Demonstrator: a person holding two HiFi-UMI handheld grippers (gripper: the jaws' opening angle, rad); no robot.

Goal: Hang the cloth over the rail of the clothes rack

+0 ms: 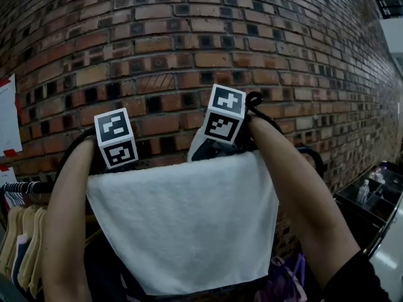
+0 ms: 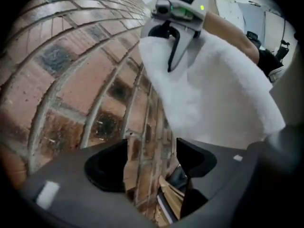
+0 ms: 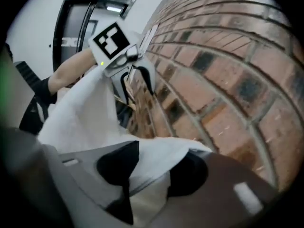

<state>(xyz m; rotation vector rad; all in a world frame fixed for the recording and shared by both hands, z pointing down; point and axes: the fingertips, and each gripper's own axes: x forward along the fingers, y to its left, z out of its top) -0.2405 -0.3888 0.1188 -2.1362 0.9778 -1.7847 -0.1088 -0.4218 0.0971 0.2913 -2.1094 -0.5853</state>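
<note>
A white cloth (image 1: 182,225) hangs spread flat in front of the brick wall, its top edge held up between both grippers. My left gripper (image 1: 110,165) is at the cloth's top left corner. In the left gripper view its jaws (image 2: 152,163) stand open, and only bricks and hangers show between them; the cloth (image 2: 218,89) lies to its right. My right gripper (image 1: 217,150) is at the top right corner, shut on the cloth's edge (image 3: 152,167). The rack's rail (image 1: 25,186) shows only at the far left; behind the cloth it is hidden.
Several wooden hangers with clothes (image 1: 25,238) hang from the rail at the lower left. The brick wall (image 1: 189,43) stands close behind. A dark shelf with bottles (image 1: 371,194) is at the right, and purple fabric (image 1: 283,282) shows below the cloth.
</note>
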